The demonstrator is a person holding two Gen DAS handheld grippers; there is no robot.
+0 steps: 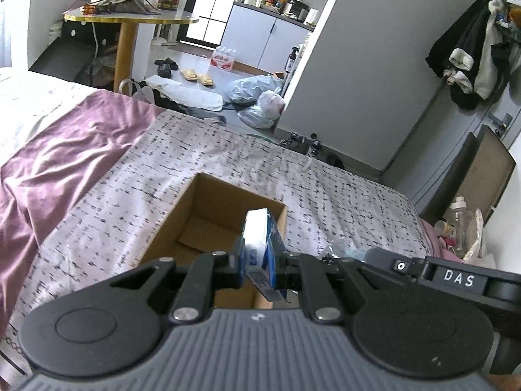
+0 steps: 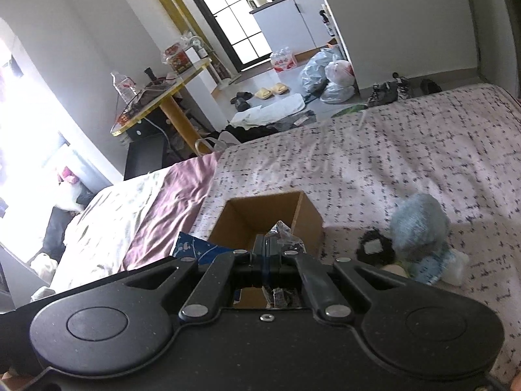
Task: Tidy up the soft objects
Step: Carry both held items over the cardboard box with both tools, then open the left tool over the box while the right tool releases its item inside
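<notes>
Left gripper (image 1: 260, 268): pinching blue-white tissue pack (image 1: 262, 241), lower end hidden.
Right gripper (image 2: 267, 255): clamped on crinkled plastic packet (image 2: 282, 233), contents unclear.
Right view only: blue plush toy (image 2: 420, 224) right of cardboard box (image 2: 309, 218).

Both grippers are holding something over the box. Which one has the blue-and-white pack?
The left gripper: it clamps the blue-and-white pack; the right gripper pinches a clear plastic bag.

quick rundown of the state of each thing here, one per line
left gripper: shut on blue and white pack, held over the box
right gripper: shut on clear plastic bag, over the box
cardboard box: open, upright on the bed
blue plush toy: lying on bed beside the box
</notes>
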